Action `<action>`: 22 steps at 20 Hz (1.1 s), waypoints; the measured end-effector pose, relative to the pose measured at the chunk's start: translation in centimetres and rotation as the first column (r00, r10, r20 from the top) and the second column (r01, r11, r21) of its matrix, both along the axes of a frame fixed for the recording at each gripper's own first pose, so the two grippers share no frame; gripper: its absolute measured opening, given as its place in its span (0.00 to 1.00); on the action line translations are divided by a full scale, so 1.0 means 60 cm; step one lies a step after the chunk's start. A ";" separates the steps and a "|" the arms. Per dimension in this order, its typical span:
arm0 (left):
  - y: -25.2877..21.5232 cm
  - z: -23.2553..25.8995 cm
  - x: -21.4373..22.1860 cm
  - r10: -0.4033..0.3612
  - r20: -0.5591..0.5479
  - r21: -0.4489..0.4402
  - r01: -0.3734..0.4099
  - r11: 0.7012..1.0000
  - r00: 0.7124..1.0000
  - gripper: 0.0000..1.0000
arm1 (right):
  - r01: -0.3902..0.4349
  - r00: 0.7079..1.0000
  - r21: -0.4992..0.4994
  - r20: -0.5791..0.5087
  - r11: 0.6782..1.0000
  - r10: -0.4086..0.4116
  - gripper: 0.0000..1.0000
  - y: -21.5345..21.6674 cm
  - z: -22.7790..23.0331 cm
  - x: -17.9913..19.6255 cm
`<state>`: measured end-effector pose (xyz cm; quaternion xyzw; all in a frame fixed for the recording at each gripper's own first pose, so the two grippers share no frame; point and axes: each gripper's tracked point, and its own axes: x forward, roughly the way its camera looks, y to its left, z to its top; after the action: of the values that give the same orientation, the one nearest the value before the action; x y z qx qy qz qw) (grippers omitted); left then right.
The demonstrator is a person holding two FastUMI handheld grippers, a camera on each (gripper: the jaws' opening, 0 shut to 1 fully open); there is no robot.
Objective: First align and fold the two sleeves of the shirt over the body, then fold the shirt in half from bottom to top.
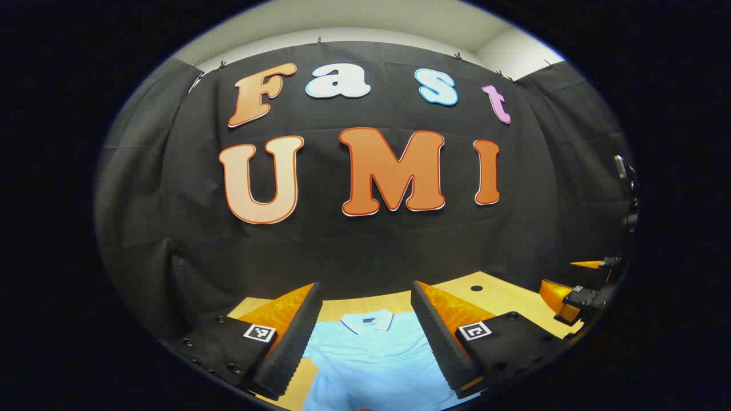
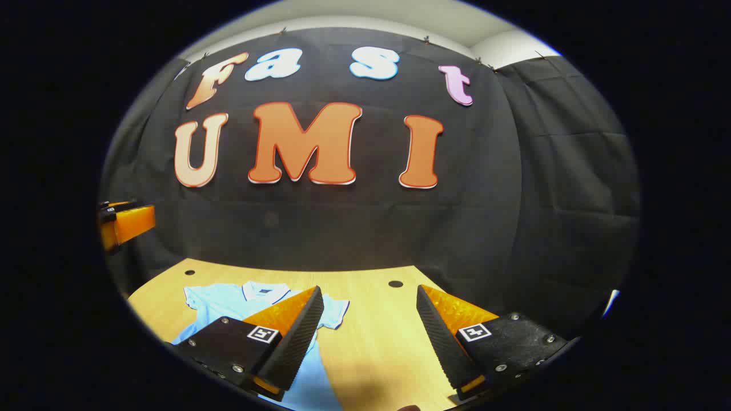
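Lying flat on the table, the shirt points its collar toward the wall; both tools hang spread, empty.

A light-blue short-sleeved polo shirt with a white-trimmed collar lies flat and face up on the desk, collar toward the back wall, its 2 sleeves spread out unfolded.

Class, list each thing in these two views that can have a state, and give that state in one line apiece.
Shirt: lying flat on the table, sleeves spread, not yet folded.
Left gripper: open, holding nothing, above the shirt.
Right gripper: open, holding nothing, above the table.
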<state>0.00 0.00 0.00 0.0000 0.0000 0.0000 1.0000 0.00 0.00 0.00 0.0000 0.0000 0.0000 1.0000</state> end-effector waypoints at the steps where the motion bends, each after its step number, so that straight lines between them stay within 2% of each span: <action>1: 0.018 0.003 0.003 -0.008 0.004 -0.002 0.008 1.000 1.000 1.00 | 0.001 1.000 -0.017 0.024 1.000 0.000 0.99 0.018 0.022 -0.002; 5: 0.063 0.027 -0.002 -0.007 0.019 -0.054 0.008 0.999 1.000 1.00 | -0.029 0.998 -0.007 0.049 1.000 0.030 0.99 0.059 0.078 -0.014; 8: 0.067 0.036 -0.009 0.001 0.006 -0.087 0.000 0.996 1.000 1.00 | -0.067 0.995 -0.053 0.075 0.996 0.070 0.99 0.080 0.113 -0.023; 15: 0.054 0.053 -0.022 0.079 0.036 -0.069 -0.076 0.995 0.996 1.00 | -0.169 0.985 -0.080 0.027 0.982 0.172 0.99 0.092 0.116 -0.018; 18: 0.038 0.061 -0.021 0.079 0.034 -0.086 -0.076 0.993 0.996 1.00 | -0.173 0.985 -0.068 -0.002 0.983 0.173 0.99 0.080 0.108 0.000; 22: 0.048 0.067 -0.025 0.092 0.043 -0.057 -0.090 0.994 0.995 1.00 | -0.159 0.985 -0.052 -0.075 0.986 0.155 0.99 0.073 0.082 0.026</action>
<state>-1.52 2.87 4.01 -0.0274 -0.0228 0.0456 0.9983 1.56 4.36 4.95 -0.0288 0.0353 0.0790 0.9958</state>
